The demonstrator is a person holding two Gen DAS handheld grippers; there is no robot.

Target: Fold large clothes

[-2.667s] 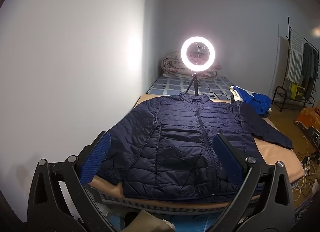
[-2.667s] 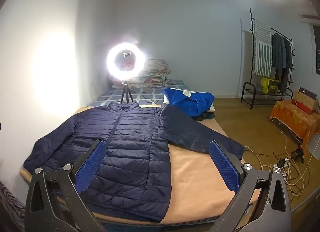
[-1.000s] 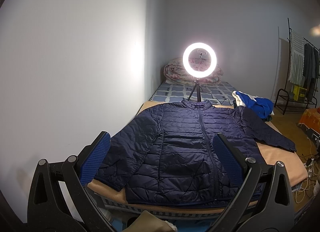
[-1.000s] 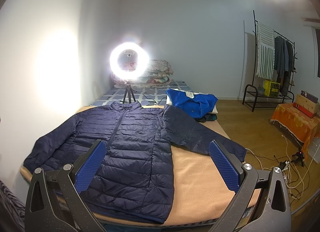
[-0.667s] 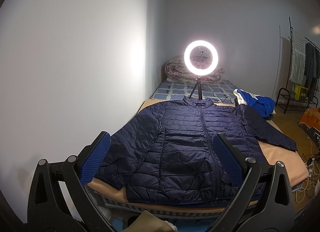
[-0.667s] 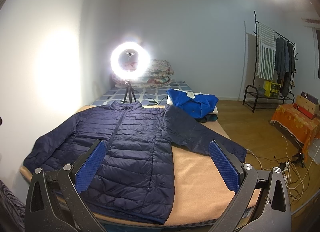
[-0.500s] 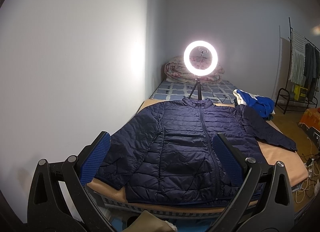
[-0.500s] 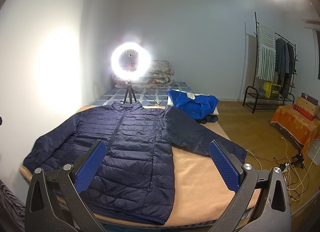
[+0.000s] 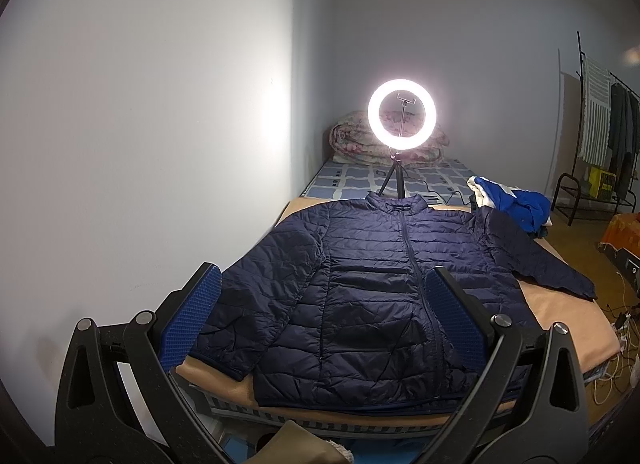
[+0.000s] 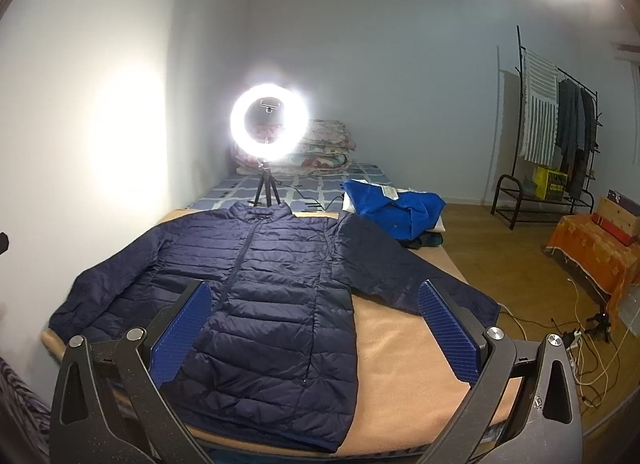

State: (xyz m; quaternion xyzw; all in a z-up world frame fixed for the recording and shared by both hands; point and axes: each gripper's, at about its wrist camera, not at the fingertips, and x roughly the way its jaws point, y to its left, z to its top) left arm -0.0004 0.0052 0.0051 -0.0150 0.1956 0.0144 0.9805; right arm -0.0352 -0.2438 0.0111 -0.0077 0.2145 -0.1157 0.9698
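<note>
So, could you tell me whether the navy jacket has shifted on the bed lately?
No. The navy jacket lies unchanged, collar by the ring light tripod.

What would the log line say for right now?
stage: before first fold | navy jacket: flat on bed, zipped, sleeves spread | left gripper: open, empty | right gripper: open, empty

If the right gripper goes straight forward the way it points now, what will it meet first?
Most likely the navy jacket lying flat on the bed: the open right gripper aims near its hem side, beside bare blanket. Depth is unclear.
</note>
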